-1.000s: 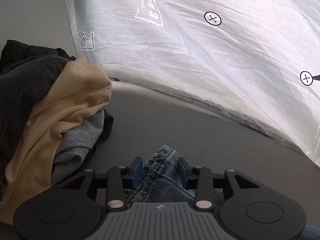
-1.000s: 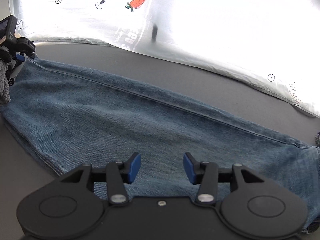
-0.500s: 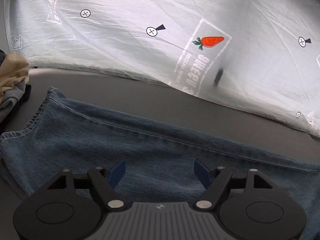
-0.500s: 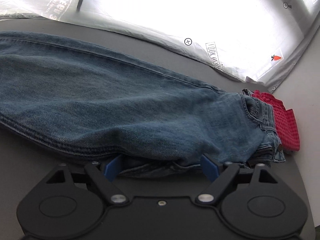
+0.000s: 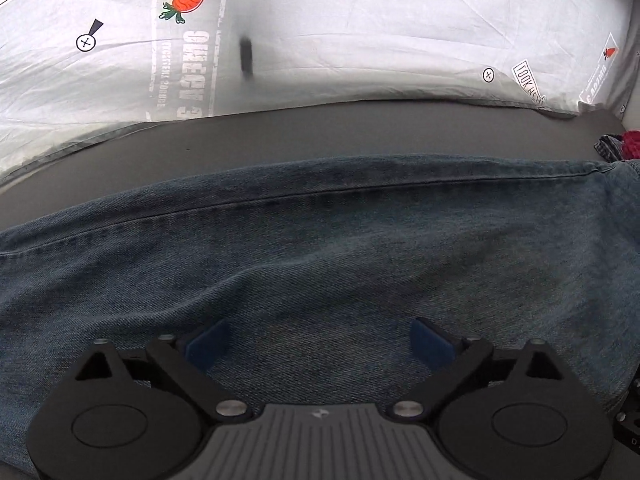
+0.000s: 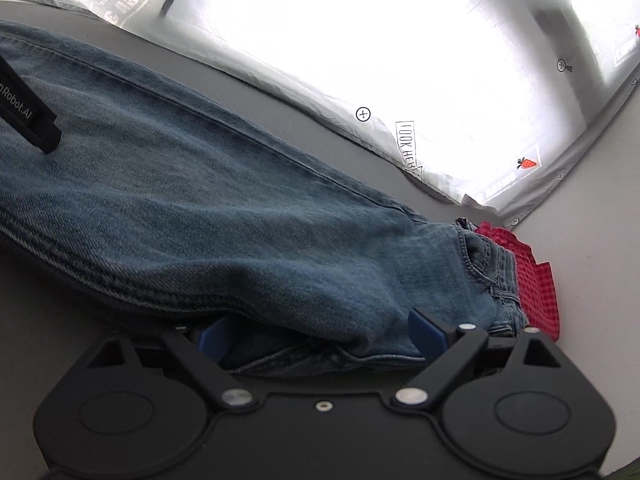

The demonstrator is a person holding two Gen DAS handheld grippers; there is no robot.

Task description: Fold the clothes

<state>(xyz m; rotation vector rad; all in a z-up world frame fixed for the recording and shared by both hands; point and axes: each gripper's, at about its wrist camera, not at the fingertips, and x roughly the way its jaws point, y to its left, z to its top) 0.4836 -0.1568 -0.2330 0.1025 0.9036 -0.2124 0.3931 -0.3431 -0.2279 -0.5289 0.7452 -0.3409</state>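
A pair of blue jeans (image 5: 320, 248) lies stretched flat across the grey table (image 5: 320, 132), legs folded together. In the right wrist view the jeans (image 6: 240, 220) run from upper left to the waistband at the right. My left gripper (image 5: 320, 340) hovers over the middle of the denim. Its jaws are opening, and the blue pads (image 5: 208, 344) stand wide apart without pressing on the cloth. My right gripper (image 6: 322, 334) is at the near edge by the seat. Its jaws are opening too, with the folded edge between the pads (image 6: 428, 332) but not pinched.
A red checked cloth (image 6: 536, 280) lies just beyond the waistband, seen also as a red cloth (image 5: 632, 140) at the far right. A white sheet printed with carrots (image 5: 360, 20) hangs behind the table. A black strap (image 6: 28, 112) dangles at the left.
My left gripper let go of the jeans' hem, swung right away from the clothes pile and opened wide. My right gripper moved to the waist end, tipped down and widened.
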